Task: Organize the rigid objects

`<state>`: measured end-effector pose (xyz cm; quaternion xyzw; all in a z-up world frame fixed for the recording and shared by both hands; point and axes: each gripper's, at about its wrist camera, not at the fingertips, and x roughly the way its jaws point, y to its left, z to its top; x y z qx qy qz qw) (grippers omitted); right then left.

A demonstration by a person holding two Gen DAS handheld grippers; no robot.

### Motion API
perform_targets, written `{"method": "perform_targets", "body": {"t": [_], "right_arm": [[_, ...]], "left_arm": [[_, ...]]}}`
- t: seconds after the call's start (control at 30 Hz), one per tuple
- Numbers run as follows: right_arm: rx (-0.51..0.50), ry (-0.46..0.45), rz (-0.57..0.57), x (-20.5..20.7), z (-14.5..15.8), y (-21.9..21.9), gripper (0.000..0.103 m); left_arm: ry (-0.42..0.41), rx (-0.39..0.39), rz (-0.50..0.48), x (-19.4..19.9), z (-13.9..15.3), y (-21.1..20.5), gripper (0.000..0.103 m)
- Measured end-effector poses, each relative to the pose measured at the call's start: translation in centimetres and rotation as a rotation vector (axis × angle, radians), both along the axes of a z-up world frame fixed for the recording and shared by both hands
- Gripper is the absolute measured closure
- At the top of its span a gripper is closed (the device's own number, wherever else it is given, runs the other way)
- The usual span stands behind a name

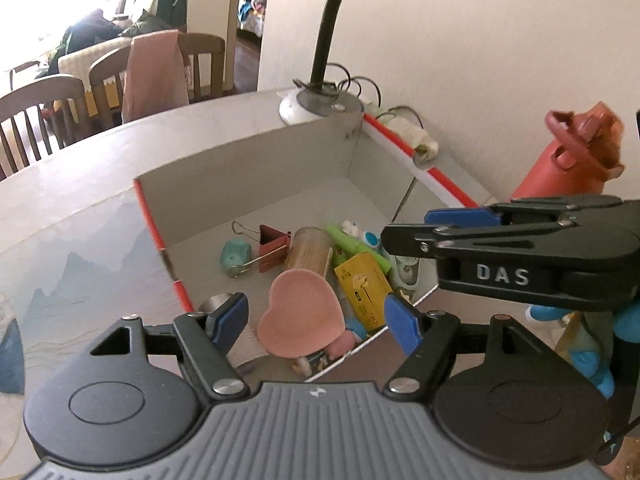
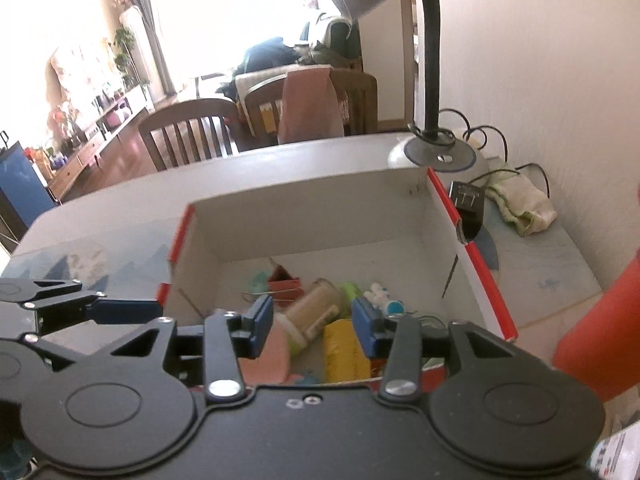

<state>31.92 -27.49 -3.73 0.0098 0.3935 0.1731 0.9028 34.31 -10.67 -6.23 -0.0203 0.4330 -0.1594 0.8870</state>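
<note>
Hovering over box (image 1: 248,168): left gripper (image 1: 316,320) parted, empty; right gripper (image 2: 316,324) parted, empty; pink heart (image 1: 300,320), yellow pack (image 1: 362,284) inside.

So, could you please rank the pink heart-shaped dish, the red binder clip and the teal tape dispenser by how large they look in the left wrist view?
1. Pink heart-shaped dish, clearly largest, though it also lies nearest the camera.
2. Red binder clip.
3. Teal tape dispenser, smallest, only slightly under the clip's body.
</note>
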Motion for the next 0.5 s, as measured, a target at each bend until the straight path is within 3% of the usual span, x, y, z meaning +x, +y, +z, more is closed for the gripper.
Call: {"method": "perform_targets", "body": {"t": [0.07, 0.5], "right_arm": [[0.003, -0.023, -0.013, -1.1, 0.6, 0.1, 0.048], [0.057, -0.122, -0.046, -7.1, 3.6, 0.2, 0.033]], "left_arm": [[-0.028, -0.005, 0.004, -1.0, 0.7, 0.6, 0.028], [-0.137, -0.038, -0.021, -5.8, 4.3, 3.8, 0.027]]}}
